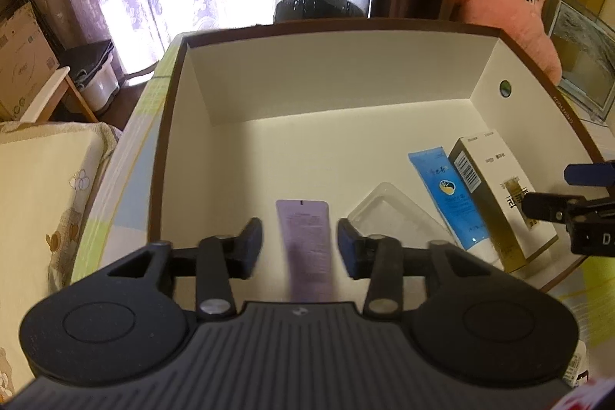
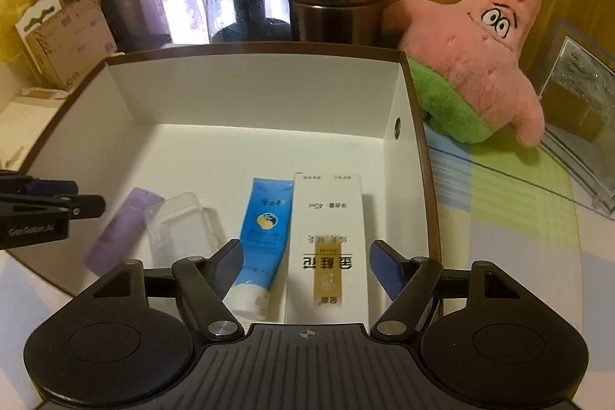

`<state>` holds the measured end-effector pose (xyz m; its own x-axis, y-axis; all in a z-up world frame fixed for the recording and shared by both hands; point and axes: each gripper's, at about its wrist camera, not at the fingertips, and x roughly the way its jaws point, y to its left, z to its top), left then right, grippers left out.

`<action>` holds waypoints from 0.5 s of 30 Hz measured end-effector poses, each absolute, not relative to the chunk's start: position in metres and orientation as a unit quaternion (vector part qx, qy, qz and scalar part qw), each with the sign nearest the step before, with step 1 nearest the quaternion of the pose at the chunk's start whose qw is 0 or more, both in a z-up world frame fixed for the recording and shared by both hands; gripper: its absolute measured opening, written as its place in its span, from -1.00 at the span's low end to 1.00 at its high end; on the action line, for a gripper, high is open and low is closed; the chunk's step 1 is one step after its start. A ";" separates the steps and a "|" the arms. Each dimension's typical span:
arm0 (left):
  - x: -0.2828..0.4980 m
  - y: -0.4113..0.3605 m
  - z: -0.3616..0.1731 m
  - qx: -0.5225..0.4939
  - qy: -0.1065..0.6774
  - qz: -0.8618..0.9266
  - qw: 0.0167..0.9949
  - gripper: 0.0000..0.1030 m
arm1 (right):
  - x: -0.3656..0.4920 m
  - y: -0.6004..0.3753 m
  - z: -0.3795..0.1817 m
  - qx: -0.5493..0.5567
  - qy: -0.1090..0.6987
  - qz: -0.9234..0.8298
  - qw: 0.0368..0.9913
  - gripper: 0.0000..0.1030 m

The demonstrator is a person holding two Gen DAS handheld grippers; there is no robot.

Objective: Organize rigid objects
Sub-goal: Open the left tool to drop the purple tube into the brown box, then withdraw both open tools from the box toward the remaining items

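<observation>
Left gripper [image 1: 300, 248] open astride the purple tube [image 1: 305, 241], lower centre; right gripper [image 2: 307, 269] open around the carton [image 2: 326, 241] (white, gold-labelled).

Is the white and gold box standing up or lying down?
Lying down. The white and gold box rests flat on its long side on the floor of the big box, next to the blue tube.

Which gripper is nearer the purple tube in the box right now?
Left. The left gripper is open, straddling the purple tube without touching it. The right gripper is open over the white carton, past the clear case and blue tube.
</observation>
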<state>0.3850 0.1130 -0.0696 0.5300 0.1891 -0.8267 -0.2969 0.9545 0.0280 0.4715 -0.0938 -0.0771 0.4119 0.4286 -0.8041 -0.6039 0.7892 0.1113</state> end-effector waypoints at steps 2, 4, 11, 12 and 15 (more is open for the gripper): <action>0.383 0.112 -0.065 -0.053 0.458 0.138 0.876 -0.16 | 0.468 -0.097 -0.074 -0.090 0.444 0.312 0.835 0.39; 0.381 0.112 -0.062 -0.050 0.457 0.136 0.877 -0.16 | 0.465 -0.100 -0.071 -0.081 0.444 0.314 0.835 0.40; 0.371 0.109 -0.051 -0.047 0.450 0.129 0.882 -0.16 | 0.451 -0.112 -0.062 -0.058 0.439 0.321 0.837 0.41; 0.370 0.109 -0.049 -0.046 0.448 0.128 0.884 -0.16 | 0.448 -0.114 -0.060 -0.055 0.438 0.321 0.838 0.41; 0.362 0.106 -0.042 -0.044 0.442 0.123 0.887 -0.16 | 0.439 -0.121 -0.054 -0.042 0.433 0.321 0.841 0.41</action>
<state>0.3623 0.1058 -0.0423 0.5784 0.1798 -0.7957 -0.2568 0.9659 0.0316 0.4389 -0.1213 -0.0538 0.4185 0.5038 -0.7557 -0.5769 0.7901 0.2072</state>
